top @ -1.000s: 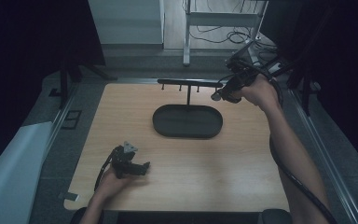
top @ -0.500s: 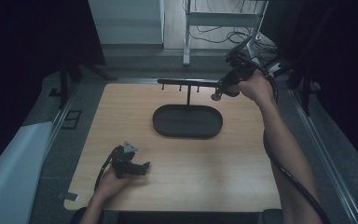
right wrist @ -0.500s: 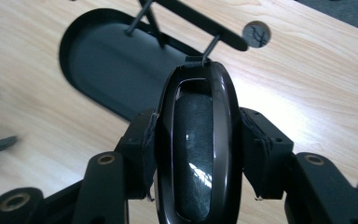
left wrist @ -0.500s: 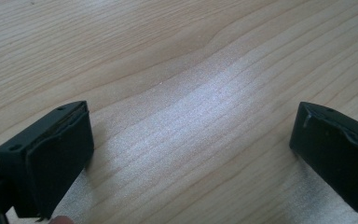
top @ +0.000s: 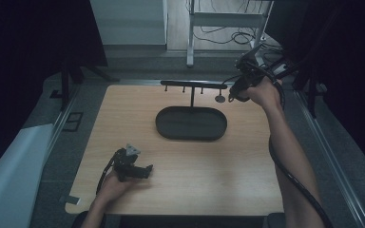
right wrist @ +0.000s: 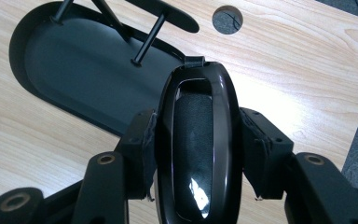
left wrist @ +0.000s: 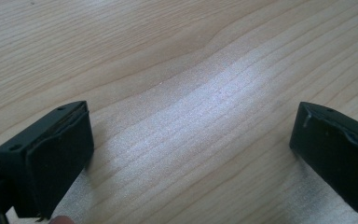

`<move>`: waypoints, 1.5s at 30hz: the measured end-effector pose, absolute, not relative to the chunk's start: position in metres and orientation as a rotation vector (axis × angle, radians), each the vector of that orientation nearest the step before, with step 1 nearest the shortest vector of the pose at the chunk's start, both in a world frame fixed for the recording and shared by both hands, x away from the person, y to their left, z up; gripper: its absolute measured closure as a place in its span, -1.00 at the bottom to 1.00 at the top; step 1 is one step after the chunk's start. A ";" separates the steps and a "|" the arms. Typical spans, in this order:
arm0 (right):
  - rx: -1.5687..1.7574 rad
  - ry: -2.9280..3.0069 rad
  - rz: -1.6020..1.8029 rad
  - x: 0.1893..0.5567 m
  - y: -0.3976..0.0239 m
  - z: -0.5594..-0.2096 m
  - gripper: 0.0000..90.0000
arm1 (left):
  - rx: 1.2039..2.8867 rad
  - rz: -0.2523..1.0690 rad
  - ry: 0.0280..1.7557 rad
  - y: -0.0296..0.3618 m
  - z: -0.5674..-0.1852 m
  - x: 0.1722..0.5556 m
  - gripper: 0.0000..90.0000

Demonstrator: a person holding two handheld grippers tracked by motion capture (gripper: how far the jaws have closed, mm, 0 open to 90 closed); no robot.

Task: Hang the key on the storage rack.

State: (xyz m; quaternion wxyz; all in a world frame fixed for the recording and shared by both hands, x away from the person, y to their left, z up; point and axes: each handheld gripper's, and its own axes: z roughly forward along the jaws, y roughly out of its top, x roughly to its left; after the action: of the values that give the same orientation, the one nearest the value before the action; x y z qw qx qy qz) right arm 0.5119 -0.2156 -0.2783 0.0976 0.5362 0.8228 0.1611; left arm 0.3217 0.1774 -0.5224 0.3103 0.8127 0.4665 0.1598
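- High view: the right gripper (top: 240,90) hovers at the far right of the wooden table (top: 190,190), beside the right end of a black rack (top: 193,85) whose post rises from an oval black tray (top: 191,123). The held thing is too small to make out from here. The tray looks bare apart from the post.
- High view: the left gripper (top: 140,170) lies low on the near left of the table, well apart from the tray, in the person's left hand (top: 113,183).
- Left gripper view: its jaws stand wide apart over bare wood, nothing between them.
- Right gripper view: the right gripper is clamped on a glossy black oval loop (right wrist: 198,140), its pads pressing both long sides. The loop's small top hook (right wrist: 194,59) points toward the tray's rim (right wrist: 74,109). A round hole (right wrist: 227,19) shows in the table beyond.
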 end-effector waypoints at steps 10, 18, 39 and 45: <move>1.484 2.487 0.541 0.495 -0.199 -0.258 0.10 | 2.145 0.424 1.232 0.177 -0.523 0.322 -1.00; 1.444 2.500 0.563 0.495 -0.183 -0.251 0.10 | 2.143 0.426 1.231 0.177 -0.523 0.322 -1.00; 1.580 2.379 0.534 0.516 -0.208 -0.270 0.10 | 2.144 0.423 1.231 0.177 -0.523 0.322 -1.00; 1.620 2.385 0.514 0.517 -0.225 -0.289 0.10 | 2.146 0.423 1.230 0.177 -0.522 0.322 -1.00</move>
State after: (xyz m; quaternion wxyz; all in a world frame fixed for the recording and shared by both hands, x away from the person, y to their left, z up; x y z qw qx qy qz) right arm 0.5171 -0.2249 -0.2887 0.1064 0.5501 0.8097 0.1746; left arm 0.3219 0.1775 -0.5224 0.3109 0.8129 0.4657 0.1601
